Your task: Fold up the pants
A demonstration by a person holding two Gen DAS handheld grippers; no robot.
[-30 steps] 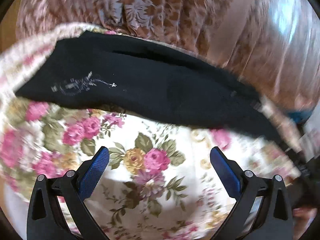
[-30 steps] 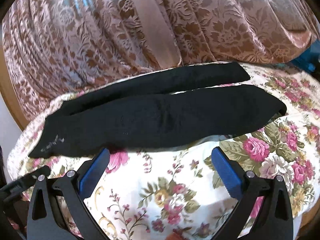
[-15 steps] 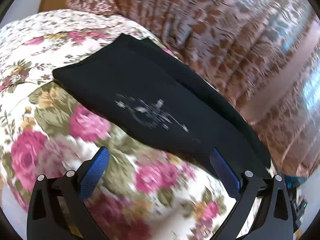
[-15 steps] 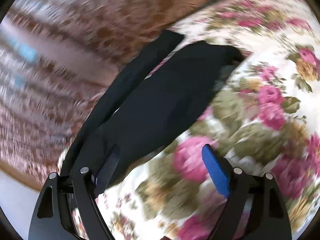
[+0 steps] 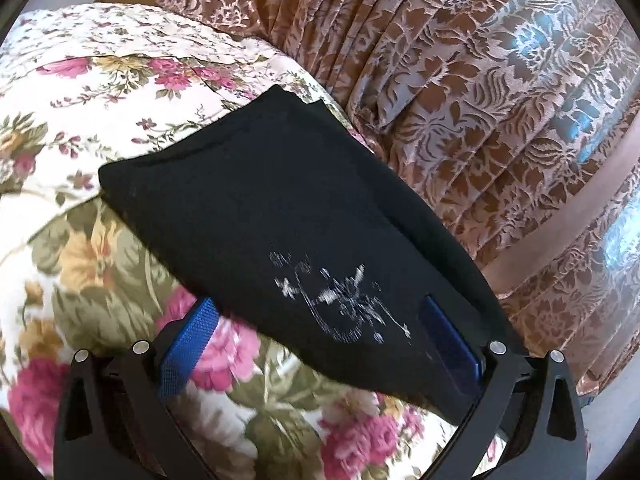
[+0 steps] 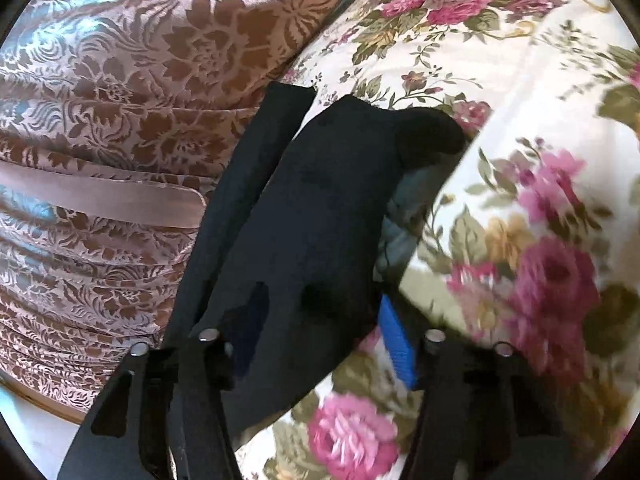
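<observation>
Black pants (image 5: 280, 216) lie flat on a floral bedspread (image 5: 80, 92), with a small white print on the cloth near the waist end. My left gripper (image 5: 320, 336) is open, low over the waist end, its blue pads (image 5: 188, 344) on either side of the near edge of the cloth. In the right wrist view the two legs of the pants (image 6: 320, 208) run away from me, the leg ends slightly apart. My right gripper (image 6: 320, 336) is open over the near leg, its blue pads (image 6: 394, 340) straddling the cloth.
A brown and pink patterned curtain (image 5: 500, 100) hangs close behind the far edge of the bed and shows in the right wrist view (image 6: 120, 100) too. A grey-blue lining (image 6: 404, 208) shows under the turned leg edge. The floral bedspread (image 6: 540, 160) spreads to the right.
Both grippers have swung outward and come down close to the pants: the left to the waist end, the right over the leg part. Both stayed open. The pants have not moved.
</observation>
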